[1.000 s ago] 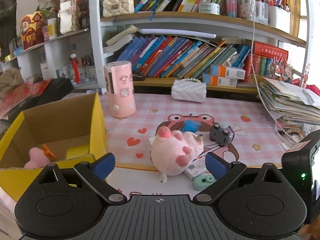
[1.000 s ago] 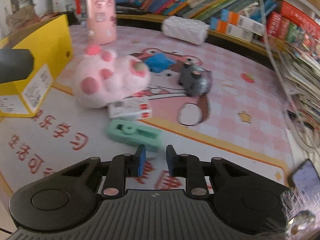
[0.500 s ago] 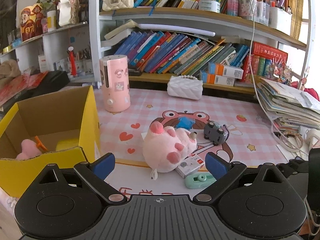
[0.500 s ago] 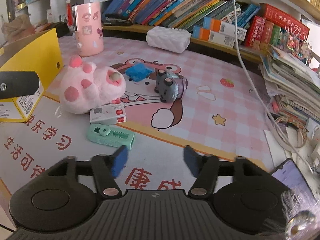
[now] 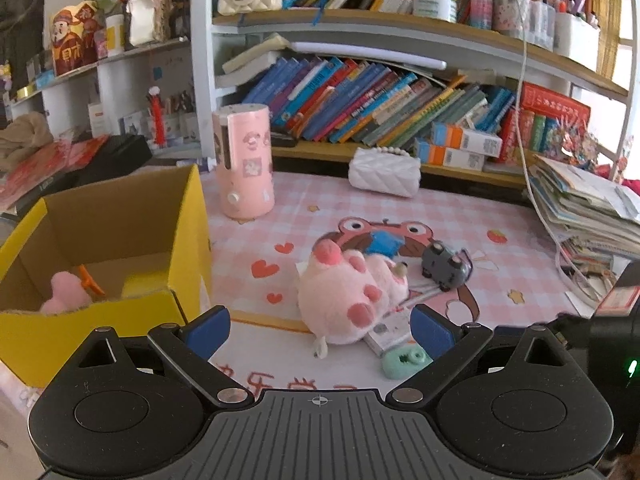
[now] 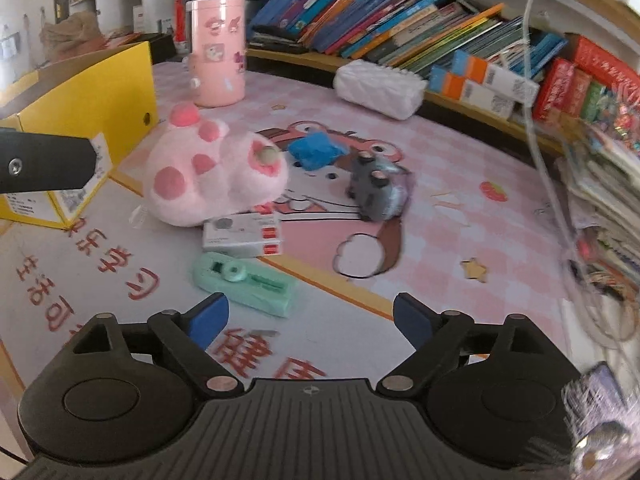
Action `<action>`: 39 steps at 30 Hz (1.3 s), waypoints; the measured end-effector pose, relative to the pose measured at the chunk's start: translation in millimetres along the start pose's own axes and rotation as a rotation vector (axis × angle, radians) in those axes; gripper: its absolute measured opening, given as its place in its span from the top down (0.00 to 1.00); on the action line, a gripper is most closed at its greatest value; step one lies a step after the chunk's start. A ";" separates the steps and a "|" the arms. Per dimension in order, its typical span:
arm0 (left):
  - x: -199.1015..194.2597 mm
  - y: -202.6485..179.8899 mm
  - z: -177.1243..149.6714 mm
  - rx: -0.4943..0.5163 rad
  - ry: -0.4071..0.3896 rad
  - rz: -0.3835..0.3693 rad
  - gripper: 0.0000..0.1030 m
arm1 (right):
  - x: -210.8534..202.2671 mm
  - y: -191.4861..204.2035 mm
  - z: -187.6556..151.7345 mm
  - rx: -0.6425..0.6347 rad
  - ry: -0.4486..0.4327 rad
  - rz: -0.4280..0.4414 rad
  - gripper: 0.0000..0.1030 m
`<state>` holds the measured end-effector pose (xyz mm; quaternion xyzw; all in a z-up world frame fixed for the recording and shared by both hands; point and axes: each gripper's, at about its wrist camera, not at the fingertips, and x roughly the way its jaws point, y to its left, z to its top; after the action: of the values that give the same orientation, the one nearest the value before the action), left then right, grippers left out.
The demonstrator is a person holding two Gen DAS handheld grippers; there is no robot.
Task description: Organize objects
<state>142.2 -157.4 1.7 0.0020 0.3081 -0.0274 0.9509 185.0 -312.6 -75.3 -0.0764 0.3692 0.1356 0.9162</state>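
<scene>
Both grippers, left [image 5: 320, 330] & right [image 6: 311, 318], jaws spread, empty, above desk mat; green tape dispenser [image 6: 245, 283] lies flat, long axis running left-far to right-near.

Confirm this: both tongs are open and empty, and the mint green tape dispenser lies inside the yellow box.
Not quite. The mint green tape dispenser lies on the mat, outside the yellow box, as the right wrist view shows. Both the left tongs and right tongs are open and empty.

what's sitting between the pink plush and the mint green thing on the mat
A small white box with red labels lies flat between the pink plush and the mint green tool, clearest in the right wrist view.
</scene>
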 end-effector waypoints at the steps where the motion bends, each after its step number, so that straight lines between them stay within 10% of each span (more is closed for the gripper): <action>1: 0.4 1.5 1.9 -0.005 -0.003 0.005 0.05 | 2.1 3.1 1.0 -0.012 -0.006 0.014 0.18; 12: 19.4 7.2 17.1 -0.066 0.024 -0.001 0.05 | 25.2 16.9 6.5 -0.015 0.004 0.093 0.37; 39: 101.2 -26.2 18.5 -0.028 0.120 -0.080 0.02 | -45.5 -32.9 5.0 0.030 -0.056 -0.089 0.37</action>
<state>233.5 -189.1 -42.2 -0.0219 0.3650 -0.0609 0.9288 166.9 -351.5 -38.7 -0.0752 0.3416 0.0915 0.9324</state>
